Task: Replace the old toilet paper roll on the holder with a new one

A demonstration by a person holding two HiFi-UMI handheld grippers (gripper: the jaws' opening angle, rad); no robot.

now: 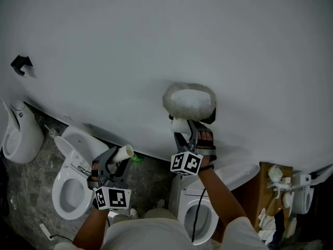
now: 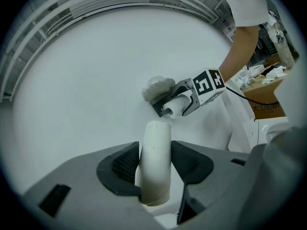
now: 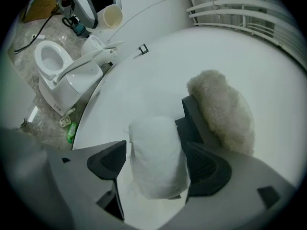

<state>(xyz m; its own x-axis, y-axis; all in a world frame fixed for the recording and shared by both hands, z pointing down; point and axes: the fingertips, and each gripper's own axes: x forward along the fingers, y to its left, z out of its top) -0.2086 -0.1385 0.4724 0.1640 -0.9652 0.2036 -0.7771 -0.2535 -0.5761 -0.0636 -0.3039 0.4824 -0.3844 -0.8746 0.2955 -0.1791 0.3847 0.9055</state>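
Closest to the lens, the left gripper (image 2: 156,161) is clenched on a pale, empty cardboard tube (image 2: 155,143), with both dark ribbed pads pressed to its sides. It is held low and well apart from the wall fitting, above a white ceramic toilet (image 1: 70,189).

Right gripper (image 3: 156,166): the jaws stand wide about a full white toilet paper roll (image 3: 156,152). One pad lies at the roll's flank. A thin sliver of wall shows between the other pad and the paper, so the roll is not squeezed. The roll sits just beside the dark bracket of the wall-mounted holder (image 3: 191,121) and, in the head view, just below its fluffy off-white cover (image 3: 223,111).

Clearance: plain white wall (image 1: 156,40) spreads wide on every side of the holder, and its lower edge meets the grey stone floor (image 1: 28,191) well below the fitting.

Obscured items: the roll hides the bracket's lower part, and whether the roll is seated on a spindle cannot be made out. A brown cardboard box (image 1: 263,191) at the right margin is dim (contents pale, not identifiable).
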